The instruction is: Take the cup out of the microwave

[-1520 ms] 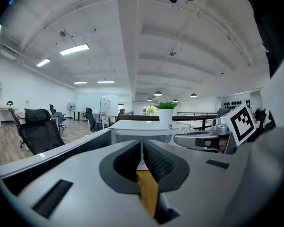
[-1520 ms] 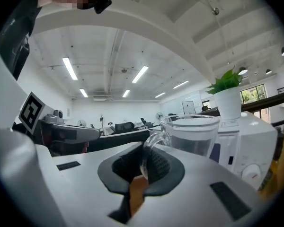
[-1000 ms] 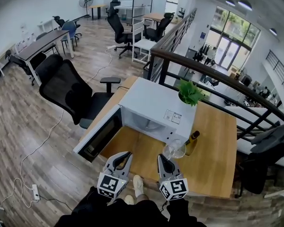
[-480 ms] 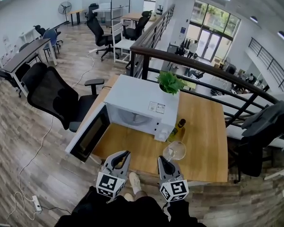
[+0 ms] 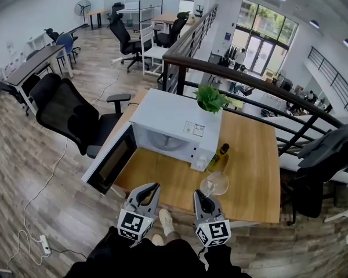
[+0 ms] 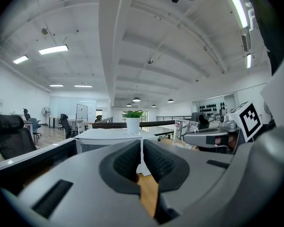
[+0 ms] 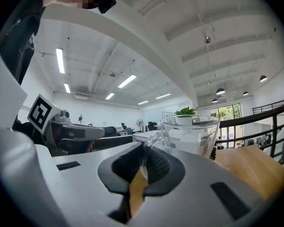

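Note:
A clear glass cup (image 5: 214,184) hangs over the wooden table (image 5: 252,178), in front of the white microwave (image 5: 174,126). My right gripper (image 5: 200,197) is shut on the cup's handle. In the right gripper view the handle sits between the dark pads (image 7: 157,163) and the bowl of the cup (image 7: 191,134) stands just beyond them. My left gripper (image 5: 146,193) is beside it to the left, shut with nothing in it. The microwave door (image 5: 110,162) stands open to the left. In the left gripper view the microwave (image 6: 113,138) lies ahead.
A dark bottle (image 5: 217,157) stands at the microwave's front right corner. A potted plant (image 5: 210,100) sits behind the microwave. A black office chair (image 5: 69,114) is left of the table, and a dark railing (image 5: 261,88) runs behind it.
Both grippers and the cup have drawn back from the microwave toward the table's near edge; the bottle now lies farther from the cup. Almost nothing moved in the last half second.

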### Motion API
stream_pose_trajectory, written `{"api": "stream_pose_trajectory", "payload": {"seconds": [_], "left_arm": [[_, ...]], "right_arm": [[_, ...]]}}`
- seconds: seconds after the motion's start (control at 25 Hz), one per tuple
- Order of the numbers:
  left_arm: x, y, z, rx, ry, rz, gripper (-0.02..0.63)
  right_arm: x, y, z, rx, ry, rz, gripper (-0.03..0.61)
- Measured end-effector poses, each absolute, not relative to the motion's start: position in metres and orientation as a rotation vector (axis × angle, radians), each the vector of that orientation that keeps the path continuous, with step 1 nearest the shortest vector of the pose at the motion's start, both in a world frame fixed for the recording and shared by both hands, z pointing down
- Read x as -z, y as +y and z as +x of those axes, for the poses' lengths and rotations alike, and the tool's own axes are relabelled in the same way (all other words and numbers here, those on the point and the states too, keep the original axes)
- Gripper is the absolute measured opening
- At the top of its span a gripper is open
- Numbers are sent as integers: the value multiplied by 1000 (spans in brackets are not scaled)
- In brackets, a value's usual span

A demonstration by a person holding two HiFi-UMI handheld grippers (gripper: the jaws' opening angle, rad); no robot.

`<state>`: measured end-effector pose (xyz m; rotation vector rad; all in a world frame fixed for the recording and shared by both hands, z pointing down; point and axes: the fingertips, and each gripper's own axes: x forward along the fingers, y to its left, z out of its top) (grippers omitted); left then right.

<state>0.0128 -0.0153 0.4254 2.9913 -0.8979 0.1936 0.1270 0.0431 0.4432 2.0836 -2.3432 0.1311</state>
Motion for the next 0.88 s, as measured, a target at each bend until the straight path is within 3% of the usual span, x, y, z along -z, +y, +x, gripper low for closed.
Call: {"api": "stream_pose_trajectory", "payload": {"seconds": [0.88], "left_arm": [[-424,-15,7,-196,-930,2986,35]], "right_arm": [[-445,41,121,-142,-2378,2057,21]]}}
